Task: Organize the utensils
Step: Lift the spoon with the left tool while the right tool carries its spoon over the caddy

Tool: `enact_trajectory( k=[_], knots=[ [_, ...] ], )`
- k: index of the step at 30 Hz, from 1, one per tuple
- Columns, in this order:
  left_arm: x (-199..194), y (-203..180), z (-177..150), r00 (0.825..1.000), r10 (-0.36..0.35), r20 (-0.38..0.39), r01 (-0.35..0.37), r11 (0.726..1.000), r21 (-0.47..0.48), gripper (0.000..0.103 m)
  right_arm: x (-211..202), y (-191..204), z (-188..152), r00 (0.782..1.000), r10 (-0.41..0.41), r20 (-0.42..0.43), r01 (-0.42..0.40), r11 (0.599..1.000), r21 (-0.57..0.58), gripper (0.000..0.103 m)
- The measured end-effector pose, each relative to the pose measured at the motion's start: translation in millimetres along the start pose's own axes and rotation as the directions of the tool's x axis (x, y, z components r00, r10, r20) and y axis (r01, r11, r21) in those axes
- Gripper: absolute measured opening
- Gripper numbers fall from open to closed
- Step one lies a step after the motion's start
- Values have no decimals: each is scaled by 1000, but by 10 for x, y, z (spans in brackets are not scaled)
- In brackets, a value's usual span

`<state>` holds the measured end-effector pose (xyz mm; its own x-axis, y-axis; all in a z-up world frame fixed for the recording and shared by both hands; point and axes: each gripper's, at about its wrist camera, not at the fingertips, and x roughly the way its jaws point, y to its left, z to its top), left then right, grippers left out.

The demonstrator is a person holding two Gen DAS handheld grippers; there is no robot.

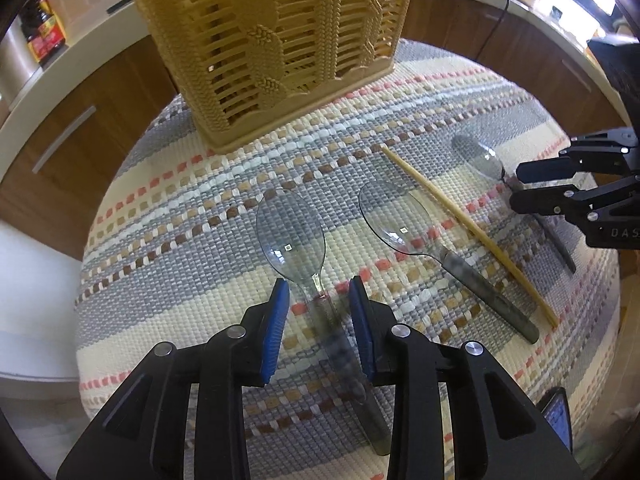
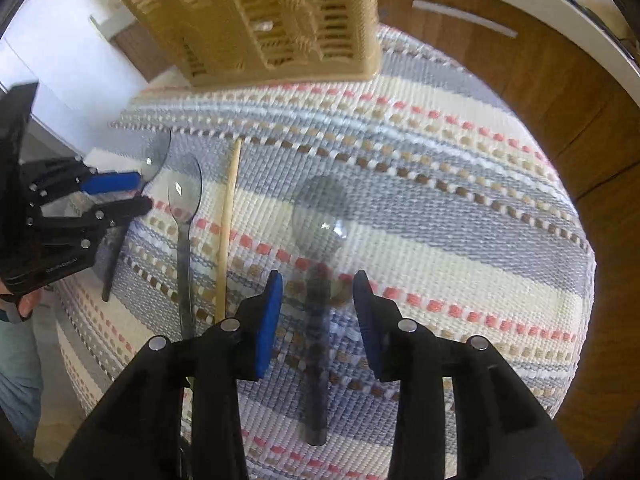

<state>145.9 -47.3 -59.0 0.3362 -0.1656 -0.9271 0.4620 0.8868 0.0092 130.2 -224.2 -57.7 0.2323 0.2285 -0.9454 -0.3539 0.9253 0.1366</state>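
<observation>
Three clear plastic spoons and one wooden chopstick point(image 1: 468, 232) lie on a striped woven mat point(image 1: 180, 208). My left gripper point(image 1: 319, 284) is open and straddles the handle of the left spoon point(image 1: 290, 236), with gaps on both sides of the handle. The middle spoon point(image 1: 394, 220) lies free beside the chopstick. My right gripper point(image 2: 318, 276) is open too, its blue pads on either side of the right spoon's point(image 2: 320, 216) handle without pressing it. A tan slatted basket point(image 1: 272, 40) stands upright at the mat's far edge.
Brown wooden cabinet fronts point(image 1: 80, 120) under a white counter ring the mat. A red-labelled jar point(image 1: 44, 28) stands on the counter at left. A phone point(image 1: 556, 416) lies at the mat's near right edge. A person's hand point(image 2: 24, 304) holds the left gripper point(image 2: 143, 191).
</observation>
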Motion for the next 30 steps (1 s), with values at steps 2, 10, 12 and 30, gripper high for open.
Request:
enact_trajectory(
  k=[2, 10, 12, 30],
  knots=[
    [14, -52, 30, 1000, 21, -15, -21, 1000, 18, 29, 23, 102, 36, 999, -49, -17, 49, 998, -41, 25],
    [16, -176, 97, 1000, 25, 1, -25, 1000, 2, 10, -5, 236, 99, 998, -63, -18, 61, 996, -61, 10],
    [-43, -144, 59, 999, 18, 36, -17, 1000, -24, 10, -82, 225, 74, 1000, -26, 15, 27, 998, -56, 10],
    [-1642, 148, 369, 724, 0, 689, 156, 974, -163, 10, -1590, 321, 570, 805, 155, 572, -99, 987, -128, 10]
  ],
)
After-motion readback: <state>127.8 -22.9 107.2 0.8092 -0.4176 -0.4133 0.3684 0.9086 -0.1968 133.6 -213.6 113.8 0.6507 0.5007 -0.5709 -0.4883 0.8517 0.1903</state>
